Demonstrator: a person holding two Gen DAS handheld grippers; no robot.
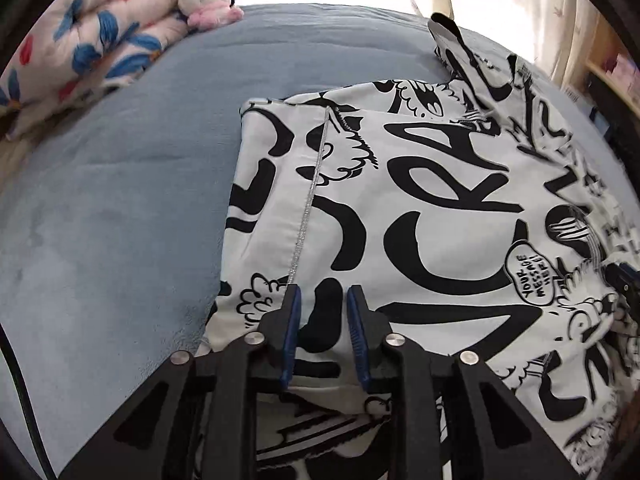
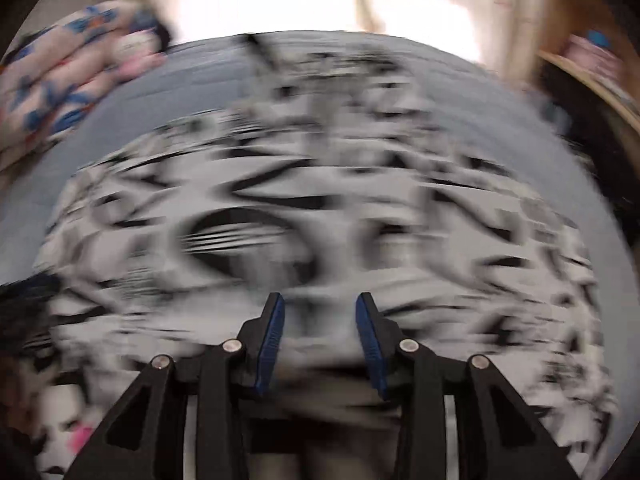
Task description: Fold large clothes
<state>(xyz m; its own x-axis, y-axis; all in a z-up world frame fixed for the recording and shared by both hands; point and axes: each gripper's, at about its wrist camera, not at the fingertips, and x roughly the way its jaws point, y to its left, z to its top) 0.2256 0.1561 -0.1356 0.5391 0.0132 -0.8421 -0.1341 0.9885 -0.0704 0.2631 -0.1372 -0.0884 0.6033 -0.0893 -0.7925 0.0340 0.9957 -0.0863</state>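
White cotton-looking garment w/ bold black graffiti print (image 1: 420, 208) lies flat on a grey-blue bed cover (image 1: 112, 200), partly folded: a clean folded edge runs along its 9 o'clock side and a silvery stitched seam (image 1: 312, 192) runs from approx. 12 o'clock down toward 6 in the left wrist view. Left gripper (image 1: 320, 300) sits at the garment's near edge, jaws apart at a moderate gap w/ the black-printed cloth showing between the blue pads (image 1: 294, 332); nothing pinched that I can see, tips right at the cloth or just above it, can't tell which. Right gripper (image 2: 320, 304) is also parted, a bit wider, empty, over the same print; the right view is heavily motion-blurred so contact can't be judged. The key relation: the garment's long axis runs away from both grippers toward 12 o'clock, w/ a loose sleeve or flap (image 1: 464, 52) bunched at approx. 1 o'clock on the far end. The left gripper is nearer the folded 9 o'clock side; the unfolded bulk spreads to 3 o'clock, on the right gripper's side, so prob. the next fold falls to that hand. Floral quilt (image 1: 92, 40) and a pink plush toy (image 1: 208, 2) sit well apart at 11 o'clock.
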